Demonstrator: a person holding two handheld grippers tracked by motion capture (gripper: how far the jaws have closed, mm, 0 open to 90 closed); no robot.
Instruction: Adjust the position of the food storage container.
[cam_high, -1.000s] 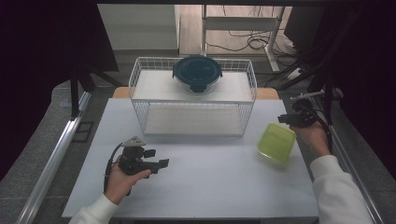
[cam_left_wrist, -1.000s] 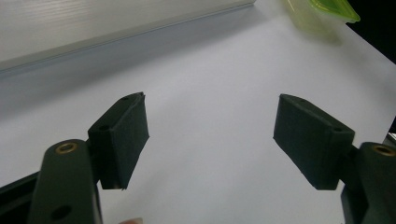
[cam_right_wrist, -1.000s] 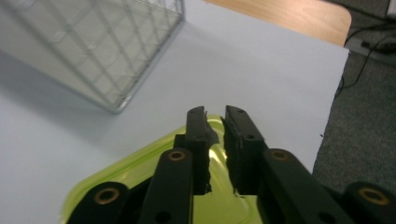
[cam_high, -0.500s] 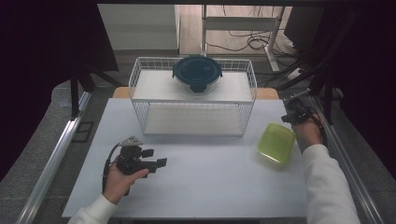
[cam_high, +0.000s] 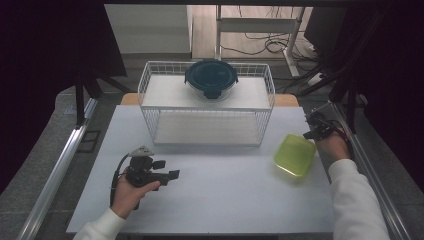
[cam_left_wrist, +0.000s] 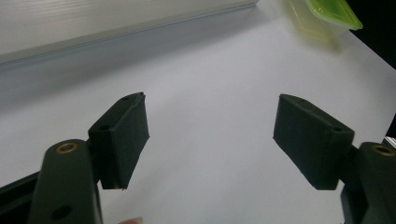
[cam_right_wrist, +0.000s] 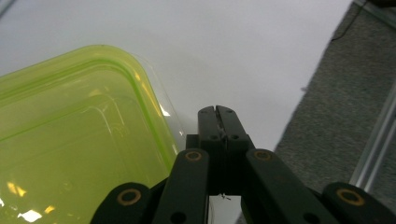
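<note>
high view, green container (cam_high: 295, 154) on the white table (cam_high: 225, 190), right of the wire basket (cam_high: 207, 102), right gripper (cam_high: 312, 132) touching its far edge, left gripper view, left gripper (cam_left_wrist: 210, 135) jaws spread over bare table, right gripper view, jaws pressed together just beside the container, having just closed, nothing between them

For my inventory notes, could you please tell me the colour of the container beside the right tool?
Translucent lime-green plastic container, clearest in the right gripper view.
</note>
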